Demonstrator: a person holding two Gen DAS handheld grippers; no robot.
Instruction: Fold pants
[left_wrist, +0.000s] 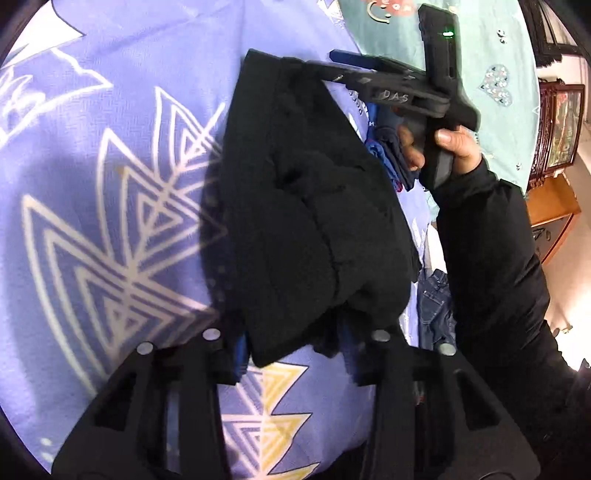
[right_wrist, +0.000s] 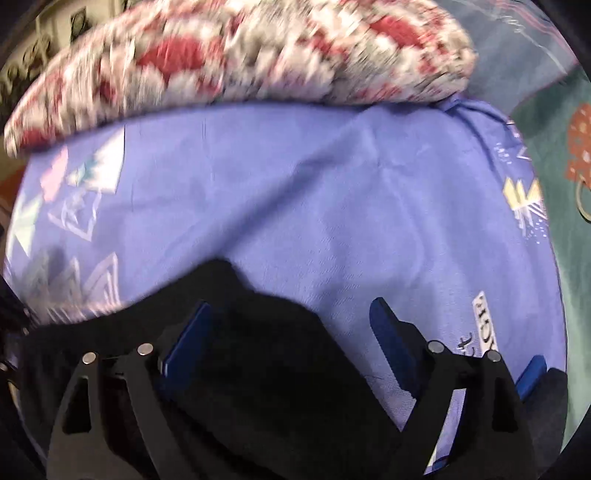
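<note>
The black fleece pants (left_wrist: 310, 206) lie bunched on the lilac patterned bedsheet (left_wrist: 110, 166). In the left wrist view my left gripper (left_wrist: 295, 354) has its jaws wide apart, with the near end of the pants between them. My right gripper (left_wrist: 332, 66), held in a hand, reaches the far end of the pants. In the right wrist view my right gripper (right_wrist: 291, 317) is open, its blue fingers (right_wrist: 388, 328) spread, with the pants (right_wrist: 258, 350) lying over the left finger and between the jaws.
A red and white patterned quilt (right_wrist: 240, 55) lies along the far side of the sheet. A teal blanket (left_wrist: 461, 44) covers the right. Blue clothes (left_wrist: 391, 155) and jeans (left_wrist: 436, 306) lie at the bed's right edge, by wooden furniture (left_wrist: 554, 206).
</note>
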